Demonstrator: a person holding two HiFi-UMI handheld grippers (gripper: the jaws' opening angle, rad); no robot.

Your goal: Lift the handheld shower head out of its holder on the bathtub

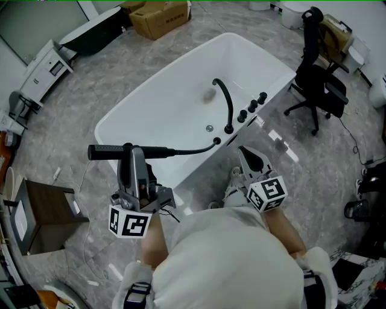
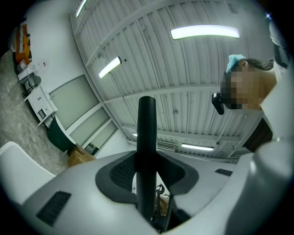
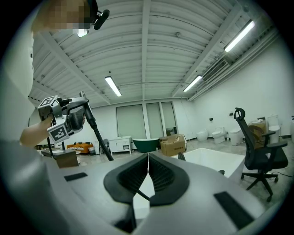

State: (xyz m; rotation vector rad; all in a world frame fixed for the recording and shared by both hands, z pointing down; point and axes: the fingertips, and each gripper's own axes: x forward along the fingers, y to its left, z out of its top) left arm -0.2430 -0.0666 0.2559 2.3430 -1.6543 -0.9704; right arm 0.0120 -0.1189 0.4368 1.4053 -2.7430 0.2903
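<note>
The black handheld shower head (image 1: 111, 151) is off the bathtub and lies level in the air, crosswise in my left gripper (image 1: 129, 152), which is shut on its handle. Its black hose (image 1: 193, 149) runs right to the white bathtub's near rim (image 1: 199, 158), beside the black faucet (image 1: 226, 102). In the left gripper view the shower head (image 2: 147, 137) stands upright between the pads of that left gripper (image 2: 147, 176). My right gripper (image 1: 243, 152) hovers by the rim, shut and holding nothing. The right gripper view shows the right gripper (image 3: 148, 170) with pads together, and the left gripper (image 3: 76, 117) holding the shower head (image 3: 98, 135).
Three black knobs (image 1: 253, 104) sit on the tub rim right of the faucet. A black office chair (image 1: 316, 72) stands at the right. A cardboard box (image 1: 160, 18) lies beyond the tub, and a wooden cabinet (image 1: 39, 217) is at the left.
</note>
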